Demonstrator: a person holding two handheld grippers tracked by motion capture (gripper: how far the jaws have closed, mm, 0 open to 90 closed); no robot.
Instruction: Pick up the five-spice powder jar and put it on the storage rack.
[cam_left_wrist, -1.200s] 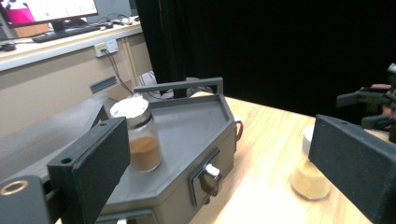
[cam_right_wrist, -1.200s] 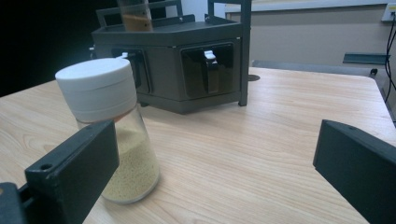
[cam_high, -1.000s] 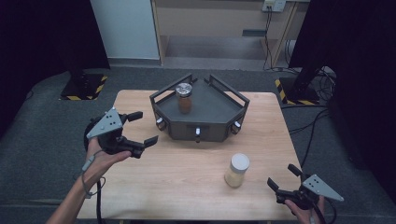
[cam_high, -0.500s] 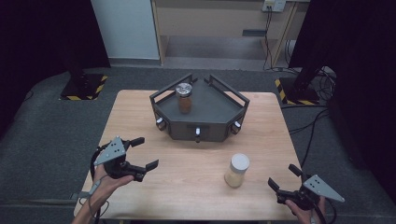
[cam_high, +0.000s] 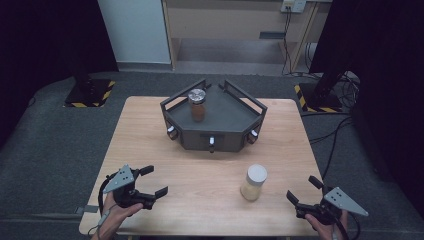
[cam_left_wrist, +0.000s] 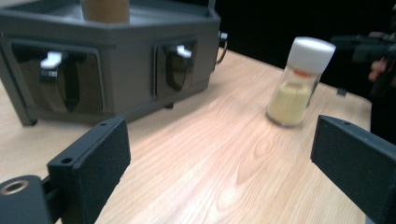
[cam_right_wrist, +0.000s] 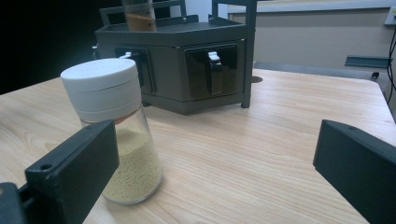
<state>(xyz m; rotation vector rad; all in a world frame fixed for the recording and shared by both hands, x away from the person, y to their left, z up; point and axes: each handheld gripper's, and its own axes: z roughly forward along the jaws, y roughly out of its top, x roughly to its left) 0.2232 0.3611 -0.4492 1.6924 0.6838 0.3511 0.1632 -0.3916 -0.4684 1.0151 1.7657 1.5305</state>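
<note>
Standing upright on the wooden table (cam_high: 150, 130), the white-capped jar (cam_high: 253, 182) of yellowish granules is nearest the right gripper (cam_high: 303, 196), just in front and to its left; untouched. Right gripper jaws spread wide, nothing between them. Left gripper (cam_high: 150, 182) also wide open and empty, at the near left of the table, well apart from the jar.

Handling judgement: clear wall looks like glass or hard plastic, so stiff, smooth, probably slippery and breakable if dropped or knocked over. Partly filled, so likely light to moderate, weight sitting low. Tall and narrow, so a side bump could tip it. Best hold looks like the straight clear body below the cap, jaws on opposite sides; the ribbed white cap is wider but may turn or pop off.

View differences: the high view gives the layout, both grippers, the jar, and the dark rack (cam_high: 215, 132) at the table's far middle with a second, brown-filled jar (cam_high: 197, 105) with a metal lid standing on it. The right gripper view has the jar (cam_right_wrist: 114, 128) close up beside its left jaw, with fill level, cap ridges and an orange band under the cap readable. The left gripper view catches the jar (cam_left_wrist: 299, 81) farther off, somewhat blurred, plus the rack's front knobs (cam_left_wrist: 180, 51).
</note>
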